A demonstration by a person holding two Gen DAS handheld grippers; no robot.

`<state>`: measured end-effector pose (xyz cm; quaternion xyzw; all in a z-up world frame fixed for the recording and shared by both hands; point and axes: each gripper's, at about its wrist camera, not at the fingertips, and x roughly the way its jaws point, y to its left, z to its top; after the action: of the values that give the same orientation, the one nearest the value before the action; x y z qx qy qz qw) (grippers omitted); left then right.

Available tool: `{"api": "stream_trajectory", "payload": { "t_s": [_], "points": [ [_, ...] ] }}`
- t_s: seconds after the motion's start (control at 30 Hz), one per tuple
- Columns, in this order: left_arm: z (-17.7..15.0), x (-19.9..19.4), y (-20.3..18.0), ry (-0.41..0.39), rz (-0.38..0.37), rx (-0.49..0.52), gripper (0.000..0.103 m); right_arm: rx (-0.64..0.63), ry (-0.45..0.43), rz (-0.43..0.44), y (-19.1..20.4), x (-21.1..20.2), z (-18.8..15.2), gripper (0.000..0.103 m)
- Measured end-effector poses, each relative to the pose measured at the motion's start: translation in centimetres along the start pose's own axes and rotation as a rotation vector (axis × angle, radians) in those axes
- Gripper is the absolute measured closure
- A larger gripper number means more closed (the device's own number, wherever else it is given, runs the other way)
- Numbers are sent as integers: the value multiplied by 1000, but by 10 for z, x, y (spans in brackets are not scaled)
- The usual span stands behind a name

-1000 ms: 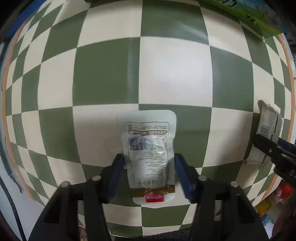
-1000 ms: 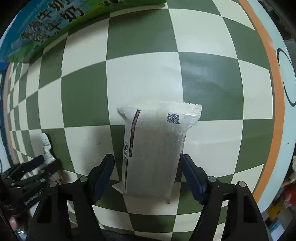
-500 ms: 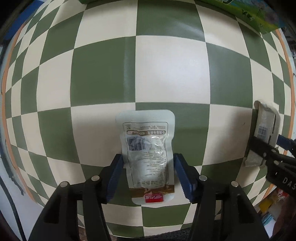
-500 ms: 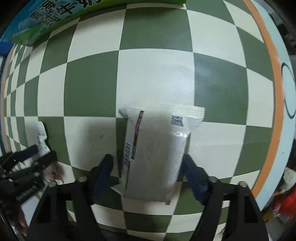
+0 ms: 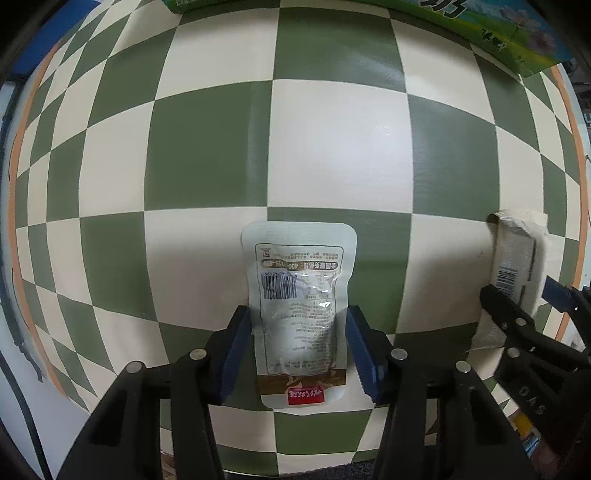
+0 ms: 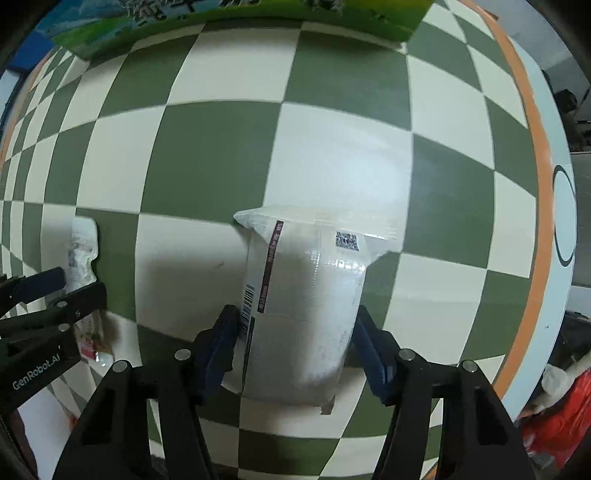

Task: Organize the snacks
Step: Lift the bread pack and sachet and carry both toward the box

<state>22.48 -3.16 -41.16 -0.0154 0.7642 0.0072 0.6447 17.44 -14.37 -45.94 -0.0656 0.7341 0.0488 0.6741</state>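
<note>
From the left wrist camera, the left gripper (image 5: 299, 339) straddles a flat pale pouch (image 5: 300, 306) lying printed side up on the green-and-cream checkered tablecloth (image 5: 207, 147). Its blue pads (image 5: 236, 350) sit right at the pouch's edges; whether they actually pinch it I cannot tell. Far right of the pouch, the right gripper (image 5: 524, 299) stands around a white packet (image 5: 515, 258). A green carton (image 5: 498, 33) lies along the cloth's far edge.

From the right wrist camera, the white packet (image 6: 306, 310) fills the right gripper (image 6: 295, 343), both pads touching its sides, clamped on it. Left of that packet, the left gripper (image 6: 70, 284) stands at the pouch (image 6: 82, 251).
</note>
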Motion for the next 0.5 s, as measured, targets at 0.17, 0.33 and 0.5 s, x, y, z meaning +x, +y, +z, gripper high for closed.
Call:
{"api": "stream_trajectory", "payload": {
  "t_s": [0.17, 0.33, 0.5],
  "points": [
    [-13, 7, -8, -3, -14, 5, 58, 5, -3, 8, -9, -6, 0, 39],
    [-20, 9, -11, -10, -22, -1, 58, 56, 10, 67, 7, -17, 26, 40],
    [-18, 6, 0, -12, -51, -20, 59, 99, 17, 126, -3, -18, 26, 40]
  ]
}}
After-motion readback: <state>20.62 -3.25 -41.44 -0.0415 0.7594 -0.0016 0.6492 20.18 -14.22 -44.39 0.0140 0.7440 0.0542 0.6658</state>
